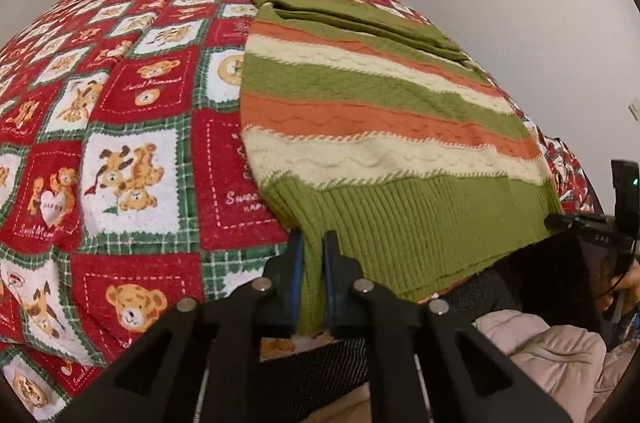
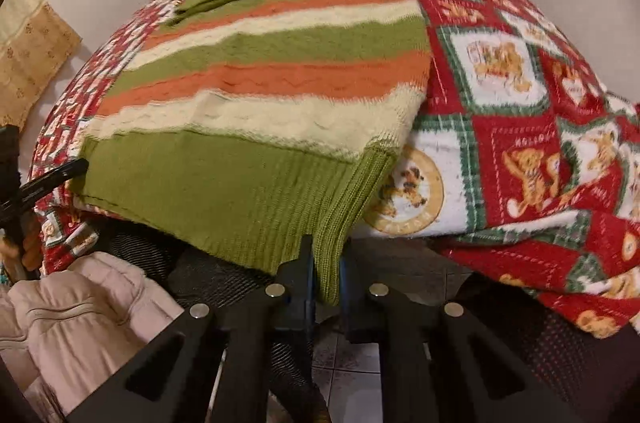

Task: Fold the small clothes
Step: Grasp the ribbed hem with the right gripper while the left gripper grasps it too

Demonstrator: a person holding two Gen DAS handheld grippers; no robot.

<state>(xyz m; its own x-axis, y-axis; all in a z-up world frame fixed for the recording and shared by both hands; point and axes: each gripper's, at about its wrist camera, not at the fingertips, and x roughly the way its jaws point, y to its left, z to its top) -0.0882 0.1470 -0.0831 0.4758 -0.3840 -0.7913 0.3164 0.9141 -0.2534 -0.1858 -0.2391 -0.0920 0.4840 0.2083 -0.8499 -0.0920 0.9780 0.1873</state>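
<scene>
A: How much room on the bedspread [image 1: 132, 111]?

B: Plenty, all bare beside the striped sweater [image 1: 372, 111], which lies by one side edge.

A: Its long axis?

B: Toward the pillows, ribbed hem at the near edge.

A: The claws?

B: Left gripper [image 1: 313, 255] and right gripper [image 2: 326, 263] are each pinched tight on a hem corner.

White heart on bedspread [image 1: 120, 127], left of the left gripper's [image 1: 313, 247] fingers: "HAPPY" [image 1: 52, 205]
Red square just left of the fingertips: "Swee…" [image 1: 242, 198], the rest hidden under the sweater [image 1: 380, 111]
Red bear square farther ahead, left: cursive stitching [image 1: 158, 83], too small to read
Right wrist view: bedspread lettering too blurred to read
</scene>
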